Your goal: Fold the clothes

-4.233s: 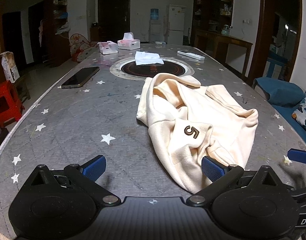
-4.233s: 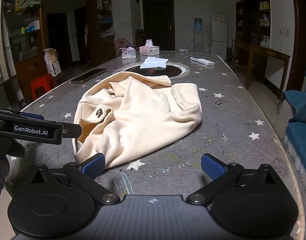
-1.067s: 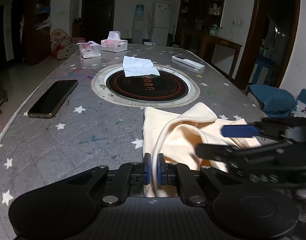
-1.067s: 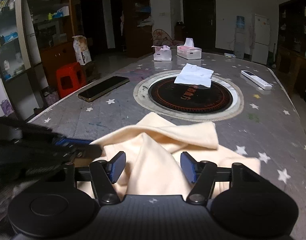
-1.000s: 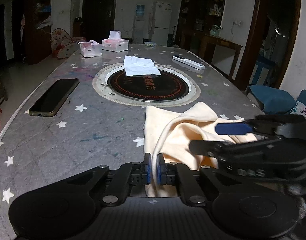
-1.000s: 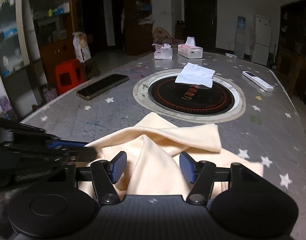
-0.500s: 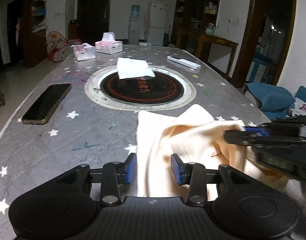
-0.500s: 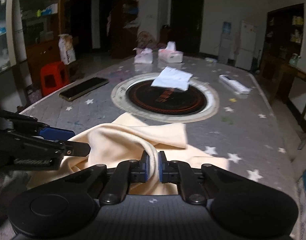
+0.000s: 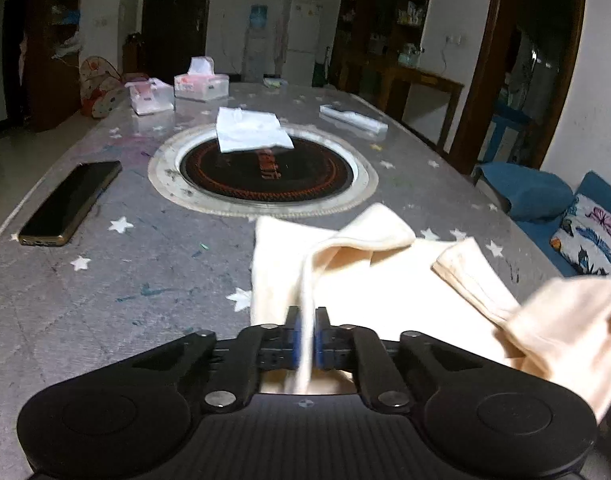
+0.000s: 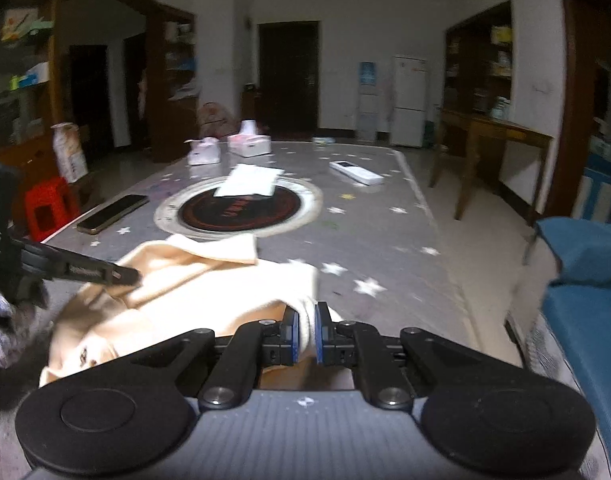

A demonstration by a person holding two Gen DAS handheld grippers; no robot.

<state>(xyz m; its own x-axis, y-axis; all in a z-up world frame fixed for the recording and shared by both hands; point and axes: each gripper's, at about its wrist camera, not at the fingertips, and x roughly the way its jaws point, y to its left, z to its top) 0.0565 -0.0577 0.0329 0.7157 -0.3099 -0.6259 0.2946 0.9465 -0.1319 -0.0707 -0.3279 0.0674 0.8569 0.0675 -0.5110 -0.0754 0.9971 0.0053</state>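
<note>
Cream garment (image 9: 385, 280) lies on the near part of the star-printed tabletop (image 9: 105, 280), just short of the round inset hotplate (image 9: 265, 172) at the table's middle; its long axis runs roughly across the table, from the near-left part toward the right edge; one folded hem corner points toward the hotplate rim.

Left gripper (image 9: 305, 340): jaws have just closed, pinching a raised ridge of the cream cloth; the fabric stands up between the blue pads. Right gripper (image 10: 305, 336): jaws drawn tight on another fold of the same garment, nearer the right edge; cloth between the two grips is lifted and blurred.

Open room: bare tabletop to the left of the garment, up to the phone (image 9: 71, 204) near the left edge; bare strip along the right edge beyond the cloth. Far half carries a white cloth (image 9: 251, 136) lying over the hotplate, a remote (image 9: 353, 118) toward the far-right edge, two tissue boxes (image 9: 201, 84) toward the far end. Blue sofa (image 10: 585, 280) stands just off the right edge.
</note>
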